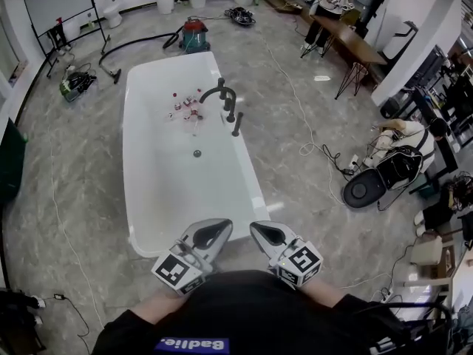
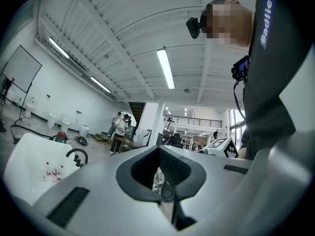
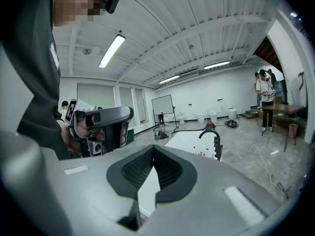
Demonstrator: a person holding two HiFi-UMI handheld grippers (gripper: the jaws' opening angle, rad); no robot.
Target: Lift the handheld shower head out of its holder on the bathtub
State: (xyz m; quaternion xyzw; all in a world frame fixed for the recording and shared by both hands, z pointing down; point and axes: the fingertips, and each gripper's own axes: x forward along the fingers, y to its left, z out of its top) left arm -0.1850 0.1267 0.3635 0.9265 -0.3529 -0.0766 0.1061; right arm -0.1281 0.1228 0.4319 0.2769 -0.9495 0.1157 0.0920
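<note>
Centre of scene: white bathtub [image 1: 162, 180]. At its near end: left gripper [image 1: 219, 231] and right gripper [image 1: 260, 234], jaws of both pressed together, holding nothing. On the tub's right rim, far off: shower head [image 1: 237, 124], upright in its holder. Risk: unopened jaws knocking it, or seizing the neighbouring tap [image 1: 219, 92].

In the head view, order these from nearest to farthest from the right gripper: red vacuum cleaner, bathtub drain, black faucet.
1. bathtub drain, on the tub floor
2. black faucet, on the tub's right rim
3. red vacuum cleaner, on the floor beyond the tub
</note>
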